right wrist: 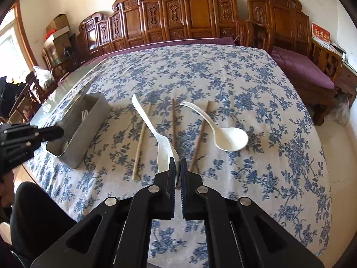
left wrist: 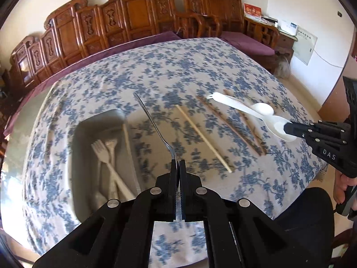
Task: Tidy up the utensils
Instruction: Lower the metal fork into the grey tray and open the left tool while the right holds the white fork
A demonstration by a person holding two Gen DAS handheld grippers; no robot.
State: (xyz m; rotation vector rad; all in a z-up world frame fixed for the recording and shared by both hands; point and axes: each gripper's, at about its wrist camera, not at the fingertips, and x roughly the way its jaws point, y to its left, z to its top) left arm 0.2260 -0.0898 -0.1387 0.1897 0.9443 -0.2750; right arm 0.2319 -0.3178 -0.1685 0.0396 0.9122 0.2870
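Floral tablecloth (right wrist: 200,73), steel tray (right wrist: 84,122) at left. Left gripper (left wrist: 178,167) clenched on metal utensil (left wrist: 154,122), probably a fork; right gripper (right wrist: 177,167) grasping white spoon (right wrist: 151,129) by its bowl. Risk: thin edge grips let either pivot or slip before the tray

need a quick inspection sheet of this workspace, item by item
surface: table under a blue floral cloth
job's things: metal bin holding forks and a pale stick; metal utensil in left claw; white spoon in right claw; second white spoon and three chopsticks loose on the cloth
clutter: nothing seen
grippers: both claws shut on their utensils, lifted off the cloth
cables: white cord along the far wall
surroundings: carved wooden bench with purple cushion, boxes in the corner
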